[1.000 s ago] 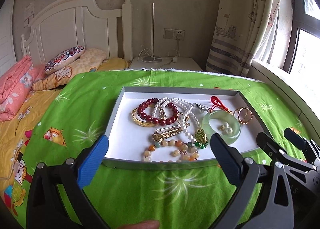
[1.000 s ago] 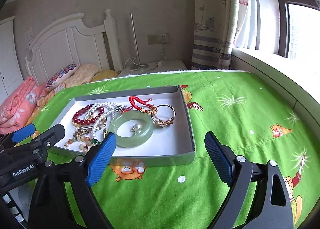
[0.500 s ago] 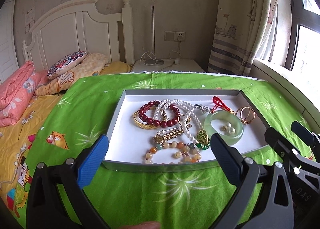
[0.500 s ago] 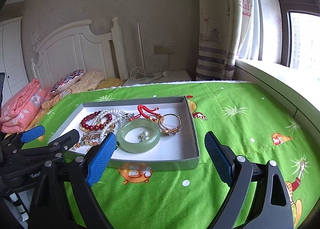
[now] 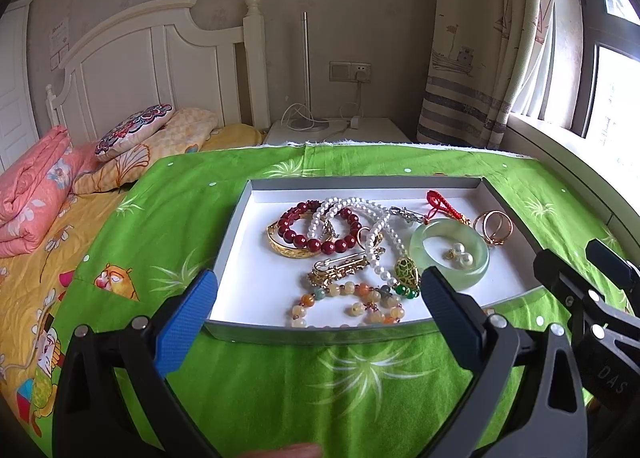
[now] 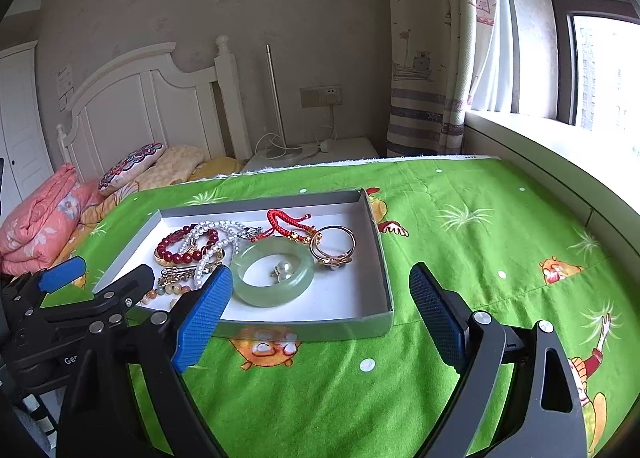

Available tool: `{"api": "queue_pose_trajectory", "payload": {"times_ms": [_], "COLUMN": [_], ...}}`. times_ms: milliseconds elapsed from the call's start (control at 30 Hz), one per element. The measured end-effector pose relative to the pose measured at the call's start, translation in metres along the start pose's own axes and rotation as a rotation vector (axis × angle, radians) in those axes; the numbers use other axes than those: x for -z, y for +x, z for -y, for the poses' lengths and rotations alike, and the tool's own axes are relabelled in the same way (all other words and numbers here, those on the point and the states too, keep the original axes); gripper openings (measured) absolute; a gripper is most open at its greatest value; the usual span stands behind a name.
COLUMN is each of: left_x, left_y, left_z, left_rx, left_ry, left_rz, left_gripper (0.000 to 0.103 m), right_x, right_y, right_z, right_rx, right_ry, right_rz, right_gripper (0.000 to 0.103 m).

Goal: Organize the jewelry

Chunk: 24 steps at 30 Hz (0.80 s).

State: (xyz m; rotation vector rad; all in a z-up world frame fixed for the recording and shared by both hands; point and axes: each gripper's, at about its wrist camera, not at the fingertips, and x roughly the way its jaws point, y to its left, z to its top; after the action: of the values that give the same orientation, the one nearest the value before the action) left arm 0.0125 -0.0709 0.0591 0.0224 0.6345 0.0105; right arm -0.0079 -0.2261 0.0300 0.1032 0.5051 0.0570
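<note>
A grey tray with a white floor lies on the green cloth. In it lie a dark red bead bracelet, a pearl necklace, a gold bangle, a pale jade bangle with pearl earrings inside, gold rings, a red cord and a mixed bead bracelet. My left gripper is open and empty over the tray's near edge. My right gripper is open and empty at the tray's near right corner, by the jade bangle.
The green cloth stretches right of the tray toward a windowsill. Pillows and a pink quilt lie at the left by a white headboard. A white nightstand with cables stands behind.
Both grippers have risen and drawn back a little, so the tray sits lower and farther in both views. Nothing in the tray has moved.
</note>
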Motion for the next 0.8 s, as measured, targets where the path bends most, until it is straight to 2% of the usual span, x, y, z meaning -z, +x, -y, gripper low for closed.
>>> {"api": "queue_pose_trajectory", "payload": {"times_ms": [800], "left_x": [0.0010], "left_y": [0.0013], "left_z": [0.0024], "left_rx": [0.000], "left_ry": [0.006], "left_rz": [-0.002], "left_gripper": [0.101], "right_x": [0.0003], "right_y": [0.0003], "right_z": [0.0004], "right_rx": [-0.001], "right_ry": [0.003], "right_rz": [-0.003], "right_gripper": [0.086]}}
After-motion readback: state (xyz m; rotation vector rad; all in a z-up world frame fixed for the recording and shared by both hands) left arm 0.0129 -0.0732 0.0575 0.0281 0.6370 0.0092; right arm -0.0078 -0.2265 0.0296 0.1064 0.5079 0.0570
